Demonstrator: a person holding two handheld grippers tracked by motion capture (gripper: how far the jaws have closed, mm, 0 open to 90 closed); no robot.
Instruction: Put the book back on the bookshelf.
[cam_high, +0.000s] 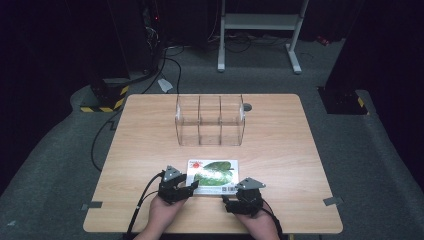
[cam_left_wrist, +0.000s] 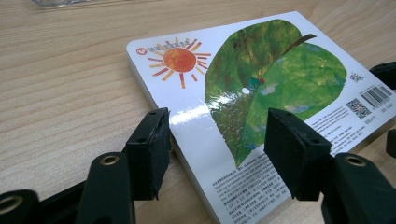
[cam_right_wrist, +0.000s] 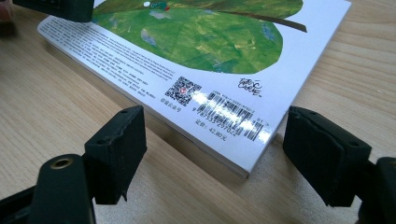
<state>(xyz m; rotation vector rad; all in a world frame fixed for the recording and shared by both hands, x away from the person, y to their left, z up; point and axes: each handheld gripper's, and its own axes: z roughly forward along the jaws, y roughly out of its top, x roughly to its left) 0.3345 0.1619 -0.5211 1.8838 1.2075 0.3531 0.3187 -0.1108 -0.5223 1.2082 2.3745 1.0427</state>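
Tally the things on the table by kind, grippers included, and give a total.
Picture book with the green leaf cover: 1
Clear three-compartment organizer: 1
Handheld grippers: 2, the left gripper and the right gripper, both with jaws open at the book's near corners
Total: 4

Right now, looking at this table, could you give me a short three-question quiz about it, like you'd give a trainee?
1. True or false: the book lies flat on the table.
2. Which is printed on the book's cover beside the green leaf: A) a sun, B) a moon, C) a boat?
3. How many compartments does the clear organizer have?

Key:
1. True. The left gripper and right gripper both sit open at its near corners.
2. A.
3. Three, side by side.
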